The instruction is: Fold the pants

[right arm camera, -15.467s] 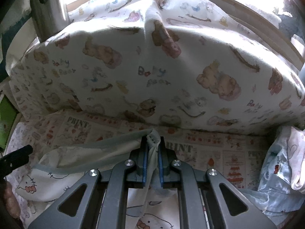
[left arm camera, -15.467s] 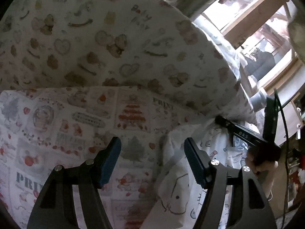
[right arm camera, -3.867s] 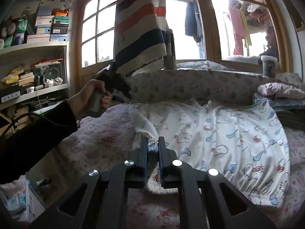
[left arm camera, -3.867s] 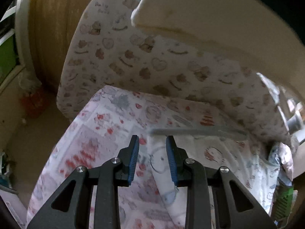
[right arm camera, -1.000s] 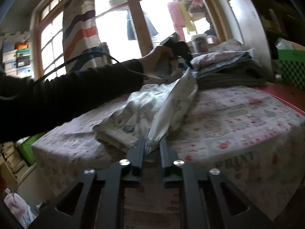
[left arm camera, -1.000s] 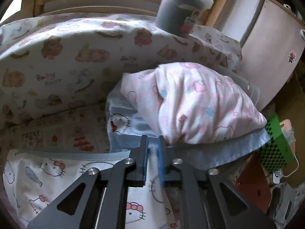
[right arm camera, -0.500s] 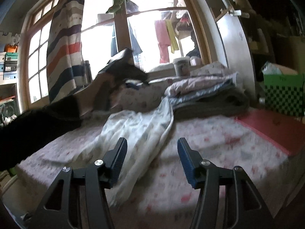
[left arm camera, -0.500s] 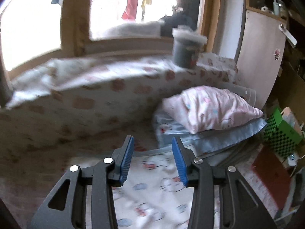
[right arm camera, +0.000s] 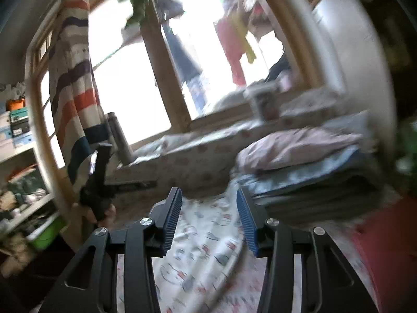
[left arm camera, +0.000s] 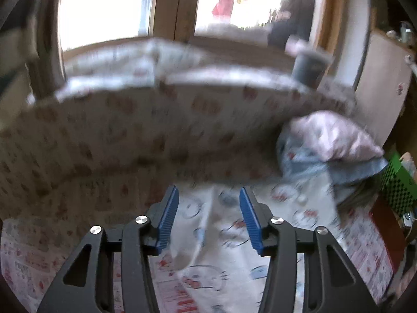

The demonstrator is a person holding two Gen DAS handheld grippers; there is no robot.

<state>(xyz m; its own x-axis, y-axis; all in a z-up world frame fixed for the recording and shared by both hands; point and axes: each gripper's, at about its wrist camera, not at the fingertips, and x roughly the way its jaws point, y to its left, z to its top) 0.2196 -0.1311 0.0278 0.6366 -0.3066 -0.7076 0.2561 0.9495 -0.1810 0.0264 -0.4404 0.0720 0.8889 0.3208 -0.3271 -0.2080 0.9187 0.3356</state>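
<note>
Both grippers are now hanging clear of the pants (left arm camera: 208, 234), released since a second ago. Left gripper (left arm camera: 209, 217) is widening its jaws, right gripper (right arm camera: 208, 217) is narrowing, both empty. White cartoon-print pants are lying rumpled at lower centre.

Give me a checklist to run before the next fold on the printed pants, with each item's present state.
1. Left gripper free of cloth: ok, jaws opening, nothing between its pads.
2. Right gripper free of cloth: ok, jaws closing on nothing, the pants lie below.
3. Pants resting on the bed sheet: ok.
4. Pants lying flat: not ok, a raised crease runs up the middle in the left wrist view.
5. Pants clear of the stack of folded clothes: cannot tell, the far end lies right by it.
6. Views sharp enough to pick a grasp point: not ok, both blurred.
</note>
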